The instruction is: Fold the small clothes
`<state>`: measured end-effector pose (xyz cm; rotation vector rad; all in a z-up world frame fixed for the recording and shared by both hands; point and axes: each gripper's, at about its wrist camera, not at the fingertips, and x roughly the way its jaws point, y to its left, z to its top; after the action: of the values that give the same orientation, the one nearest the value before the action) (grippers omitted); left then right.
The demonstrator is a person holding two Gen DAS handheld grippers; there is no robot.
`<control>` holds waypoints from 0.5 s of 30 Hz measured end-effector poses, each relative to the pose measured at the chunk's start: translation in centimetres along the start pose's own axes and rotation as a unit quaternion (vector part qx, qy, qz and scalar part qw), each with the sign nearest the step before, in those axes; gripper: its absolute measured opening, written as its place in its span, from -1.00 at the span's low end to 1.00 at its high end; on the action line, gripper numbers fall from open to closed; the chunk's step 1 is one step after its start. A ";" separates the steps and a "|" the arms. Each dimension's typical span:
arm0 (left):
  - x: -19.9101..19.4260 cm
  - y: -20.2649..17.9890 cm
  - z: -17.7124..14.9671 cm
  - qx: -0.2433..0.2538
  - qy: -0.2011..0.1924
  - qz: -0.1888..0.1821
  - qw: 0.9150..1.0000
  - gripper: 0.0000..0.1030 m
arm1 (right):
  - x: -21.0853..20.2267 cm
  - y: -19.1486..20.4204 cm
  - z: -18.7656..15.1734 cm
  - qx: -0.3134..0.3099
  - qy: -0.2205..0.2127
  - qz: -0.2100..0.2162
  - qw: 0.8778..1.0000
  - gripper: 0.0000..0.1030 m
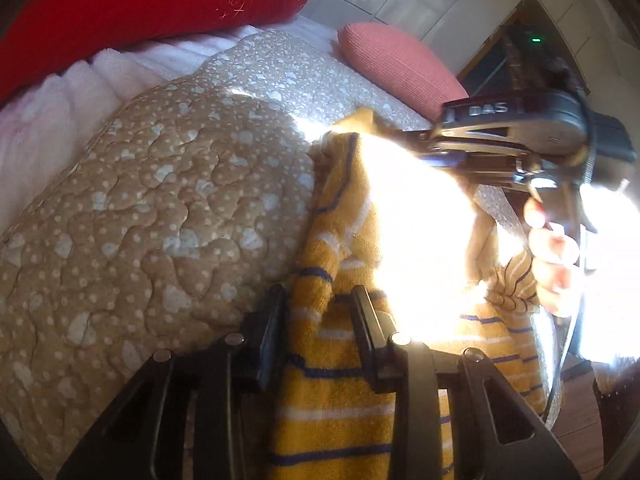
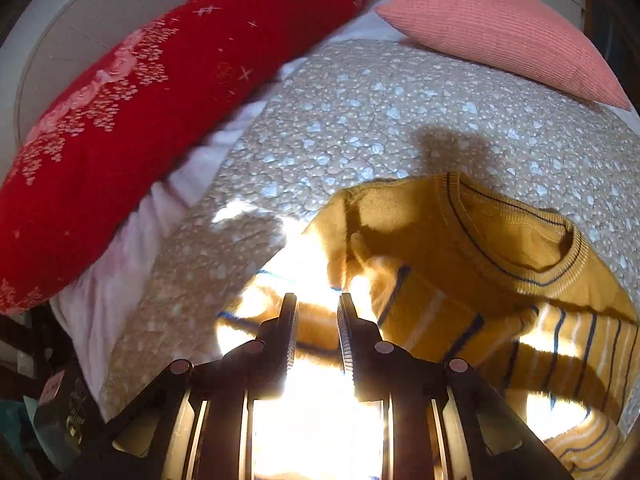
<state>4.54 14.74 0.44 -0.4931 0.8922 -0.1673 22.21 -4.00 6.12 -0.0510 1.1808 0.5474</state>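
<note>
Sweater (image 2: pixel 480 264), yellow striped, lies rumpled at near edge of bed (image 1: pixel 152 200), not yet folded. My left hand-held gripper (image 1: pixel 318 312) pinches its knit; my right hand-held gripper (image 2: pixel 317 320) slightly spread, grip lost in glare.

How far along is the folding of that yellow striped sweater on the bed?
Early stage. Done: the yellow striped sweater is on the quilt, still bunched, with no neat fold visible. In hand: the left gripper straddles a ridge of the knit; the right gripper hovers over a sunlit part, and glare hides any grip. Left: flatten it, fold sleeves and body.
</note>
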 end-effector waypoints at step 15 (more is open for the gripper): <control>0.0 -0.2 0.0 -0.008 0.002 -0.002 1.000 -0.31 | 2.1 1.9 7.1 -0.089 -0.001 -0.139 0.986 -0.94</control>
<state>4.57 14.62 0.55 -0.5097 0.8969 -0.1641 28.04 0.64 7.52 -0.3638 1.0977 0.4036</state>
